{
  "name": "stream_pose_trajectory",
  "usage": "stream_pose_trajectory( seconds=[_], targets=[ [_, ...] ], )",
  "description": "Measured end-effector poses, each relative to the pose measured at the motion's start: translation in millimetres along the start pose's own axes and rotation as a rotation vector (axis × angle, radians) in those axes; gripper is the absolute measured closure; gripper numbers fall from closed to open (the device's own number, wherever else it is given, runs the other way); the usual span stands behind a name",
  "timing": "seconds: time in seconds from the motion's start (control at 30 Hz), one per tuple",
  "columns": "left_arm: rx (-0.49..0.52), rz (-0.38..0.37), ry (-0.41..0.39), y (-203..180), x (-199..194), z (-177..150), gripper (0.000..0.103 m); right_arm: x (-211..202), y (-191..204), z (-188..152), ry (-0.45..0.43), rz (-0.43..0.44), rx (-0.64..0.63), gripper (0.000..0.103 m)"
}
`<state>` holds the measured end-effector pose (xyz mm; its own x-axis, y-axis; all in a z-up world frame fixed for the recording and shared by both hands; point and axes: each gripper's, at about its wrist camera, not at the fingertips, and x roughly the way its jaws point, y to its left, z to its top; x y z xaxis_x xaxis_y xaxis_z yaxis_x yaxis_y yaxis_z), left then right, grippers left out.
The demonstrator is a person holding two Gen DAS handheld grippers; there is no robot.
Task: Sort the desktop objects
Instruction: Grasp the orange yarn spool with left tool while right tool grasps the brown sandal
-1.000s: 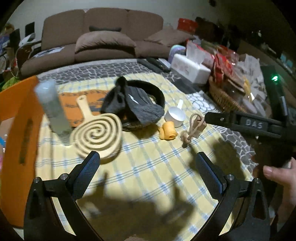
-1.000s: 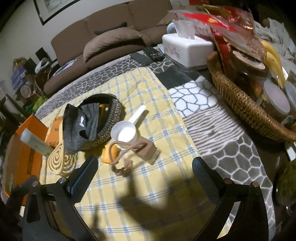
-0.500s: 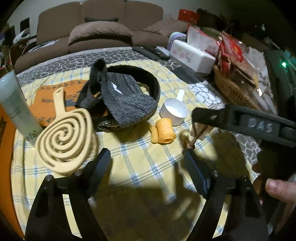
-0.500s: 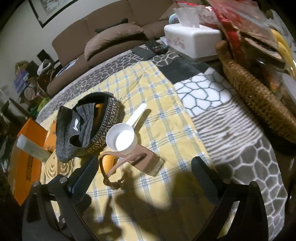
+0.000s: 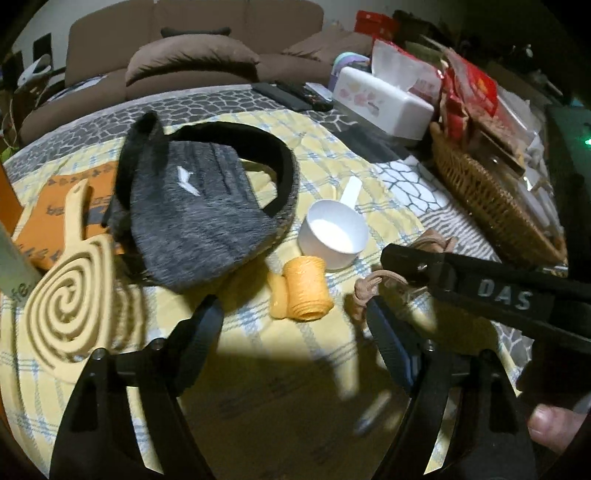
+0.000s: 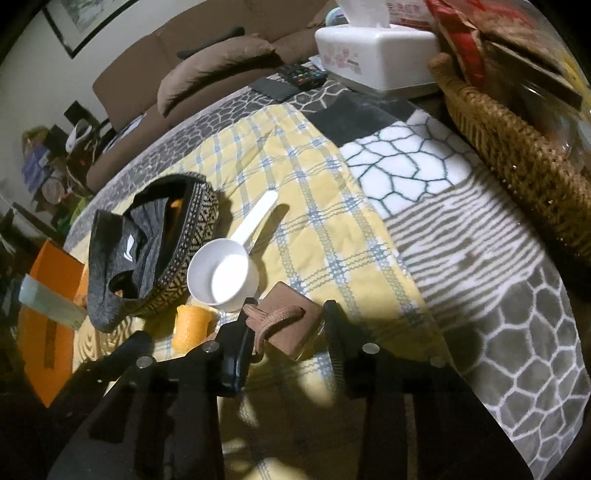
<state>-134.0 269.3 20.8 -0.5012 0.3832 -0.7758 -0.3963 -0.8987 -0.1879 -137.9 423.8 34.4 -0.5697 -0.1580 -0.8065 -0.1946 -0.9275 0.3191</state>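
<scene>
Overhead-lit yellow plaid cloth (image 5: 258, 369), brown sofa (image 5: 192, 22) behind; right hand-held gripper (image 6: 286, 325) closing around brown block (image 6: 291, 325).

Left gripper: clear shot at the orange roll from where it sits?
Probably yes. The orange roll lies on the cloth just ahead of the left gripper, whose jaws are closing with nothing between them yet. The right gripper works close beside it on the brown block, so space is tight.
</scene>
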Motion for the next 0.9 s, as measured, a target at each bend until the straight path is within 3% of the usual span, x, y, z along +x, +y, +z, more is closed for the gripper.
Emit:
stream_pose_trajectory(
  seconds=[0.27,0.43,0.67,0.9],
  targets=[
    [0.025,0.036,0.007,-3,12,6,0.041,-24,-11,8,-0.062,0.007,0.037,0.067],
    [0.041,0.057,0.003,-4,13,8,0.071,-33,-10,11,-0.081,0.021,0.044,0.067],
    [0.078,0.036,-0.009,-3,1,2,0.075,-43,3,16,-0.1,0.051,0.023,0.067],
    [0.059,-0.019,-0.051,7,-47,-4,0.075,-57,24,18,-0.12,0.088,-0.017,0.067]
  ],
)
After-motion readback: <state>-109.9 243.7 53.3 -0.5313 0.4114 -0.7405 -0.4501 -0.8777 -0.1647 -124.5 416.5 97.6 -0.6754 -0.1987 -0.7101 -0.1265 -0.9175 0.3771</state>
